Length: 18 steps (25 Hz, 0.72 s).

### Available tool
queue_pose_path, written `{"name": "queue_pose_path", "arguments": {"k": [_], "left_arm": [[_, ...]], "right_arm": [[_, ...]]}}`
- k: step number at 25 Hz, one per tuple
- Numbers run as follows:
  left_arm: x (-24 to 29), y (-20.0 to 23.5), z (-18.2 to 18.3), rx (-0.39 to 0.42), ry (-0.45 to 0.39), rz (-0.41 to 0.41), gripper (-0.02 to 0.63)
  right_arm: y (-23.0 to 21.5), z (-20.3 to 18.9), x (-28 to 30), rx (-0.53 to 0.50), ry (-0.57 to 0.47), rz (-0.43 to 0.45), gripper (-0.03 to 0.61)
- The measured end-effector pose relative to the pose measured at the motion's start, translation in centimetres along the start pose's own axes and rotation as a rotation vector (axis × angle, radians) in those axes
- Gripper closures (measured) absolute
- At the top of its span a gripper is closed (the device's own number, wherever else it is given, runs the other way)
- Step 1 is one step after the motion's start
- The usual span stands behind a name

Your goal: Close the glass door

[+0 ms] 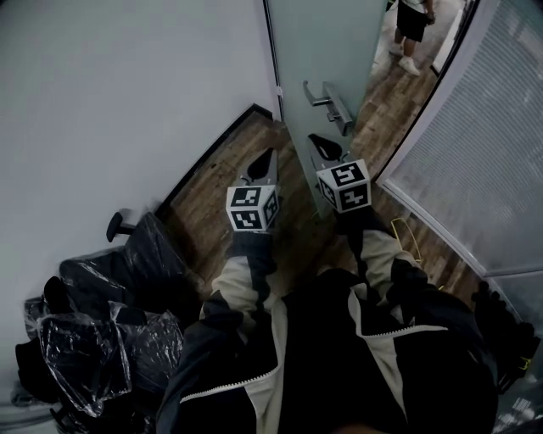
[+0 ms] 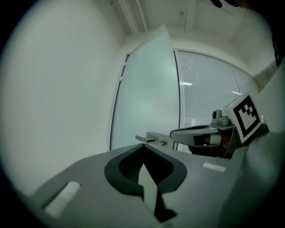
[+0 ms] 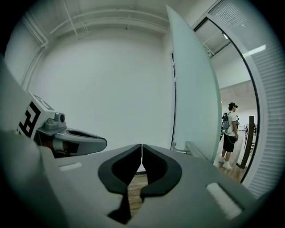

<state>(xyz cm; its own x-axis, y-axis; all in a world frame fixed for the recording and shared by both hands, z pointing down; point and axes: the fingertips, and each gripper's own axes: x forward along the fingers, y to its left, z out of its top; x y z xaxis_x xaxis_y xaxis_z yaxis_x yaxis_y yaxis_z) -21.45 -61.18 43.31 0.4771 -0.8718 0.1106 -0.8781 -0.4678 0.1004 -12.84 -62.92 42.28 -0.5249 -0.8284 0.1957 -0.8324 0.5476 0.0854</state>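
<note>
Now: frosted glass door (image 1: pixel 327 42) stands ajar, swung in beside the white wall (image 1: pixel 127 93). Its free edge is on the right, and the gap there opens onto a wood-floored corridor. Metal lever handle (image 1: pixel 327 100) sits on the near face of the door, pointing left.

Left gripper (image 1: pixel 266 158): jaws together, tips meeting, nothing between them. It is held out over the wood floor (image 1: pixel 212 191), aimed at the door's left side, clear of the glass. Its marker cube (image 1: pixel 252 208) sits just behind the jaws.

Right gripper (image 1: pixel 321 142): jaws likewise closed to a hairline, empty. It sits just below the handle in the head view, close to the door face; contact with the glass can't be made out. In the right gripper view the handle lies right of the jaw tips, not between them. Its marker cube (image 1: pixel 344 186) is level with the left one, the two grippers side by side and apart.

Surroundings: slatted blinds (image 1: pixel 484 127) behind the glazed panel on the right. A person (image 1: pixel 414 24) in dark shorts stands in the corridor beyond the gap. Crumpled black plastic bags (image 1: pixel 102 331) are heaped against the wall at lower left. The holder's dark-and-pale jacket sleeves (image 1: pixel 246 271) fill the bottom of the head view.
</note>
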Motion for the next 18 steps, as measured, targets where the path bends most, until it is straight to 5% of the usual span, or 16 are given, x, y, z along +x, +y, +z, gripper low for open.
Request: {"name": "queue_pose_path", "arguments": {"k": [7, 18], "left_arm": [[5.2, 0.3, 2.0, 0.018, -0.016, -0.041, 0.611], [10.0, -0.1, 1.8, 0.034, 0.024, -0.230, 0.611]], "right_arm": [[-3.2, 0.8, 2.7, 0.003, -0.005, -0.021, 0.566], [-6.2, 0.0, 3.6, 0.007, 0.032, -0.197, 0.560]]}}
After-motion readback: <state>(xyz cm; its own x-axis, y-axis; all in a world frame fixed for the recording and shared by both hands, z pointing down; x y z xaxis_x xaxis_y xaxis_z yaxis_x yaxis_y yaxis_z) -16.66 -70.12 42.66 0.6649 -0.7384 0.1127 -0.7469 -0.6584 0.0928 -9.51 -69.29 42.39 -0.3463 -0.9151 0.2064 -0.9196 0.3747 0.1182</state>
